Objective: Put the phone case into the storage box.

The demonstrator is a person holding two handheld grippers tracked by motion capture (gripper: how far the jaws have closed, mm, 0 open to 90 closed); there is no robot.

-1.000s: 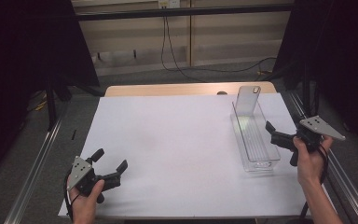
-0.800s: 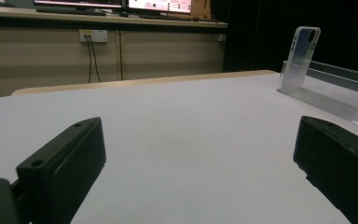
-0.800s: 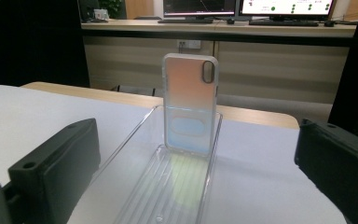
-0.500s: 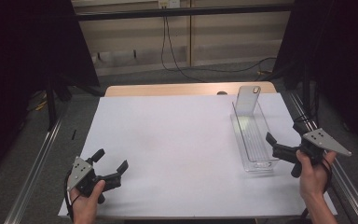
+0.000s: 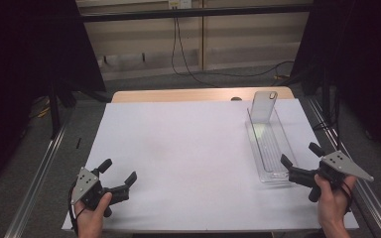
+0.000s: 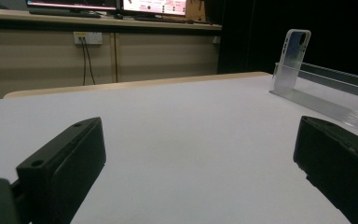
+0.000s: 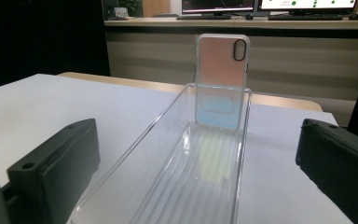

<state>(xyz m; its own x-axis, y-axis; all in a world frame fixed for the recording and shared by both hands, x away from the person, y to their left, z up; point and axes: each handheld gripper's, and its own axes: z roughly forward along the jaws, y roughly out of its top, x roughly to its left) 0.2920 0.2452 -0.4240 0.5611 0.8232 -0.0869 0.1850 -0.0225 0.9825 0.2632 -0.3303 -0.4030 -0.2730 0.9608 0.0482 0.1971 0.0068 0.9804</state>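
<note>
Approach stage, nothing grasped yet. Right gripper [image 5: 301,159] at near end of clear plastic tray [image 5: 280,144], jaws spread wide, empty, lined up down tray length in right gripper view. Left gripper [image 5: 118,170] parked at near-left of worktop [image 5: 188,148], jaws released too, holding nothing, well apart from tray.

Phone case [image 5: 263,105] standing upright at far end of tray, leaning against or just at far wall; exact contact hard to tell. In right gripper view, phone case [image 7: 222,80] faces camera, back side out.

Next move, as a judgement: reach right gripper forward along tray [image 7: 200,172], between long walls, then close on edges of case. Needs jaws kept narrower than tray width or lifted above rim; risk of clipping thin walls and shoving tray. Case thin and upright, likely to tip flat if nudged before jaws close. Left gripper possibly needed to steady tray.

Look of case: translucent, whitish rim, pinkish-orange tint up top fading to pale blue below, dark-ringed oblong camera cutout at upper right corner, faint oval mark mid-back. Light, slightly flexible probably. Seen side-on from left gripper view as phone case [image 6: 292,58] rising above tray [image 6: 335,100] wall. Tray ribbed on floor, glossy, otherwise empty.
</note>
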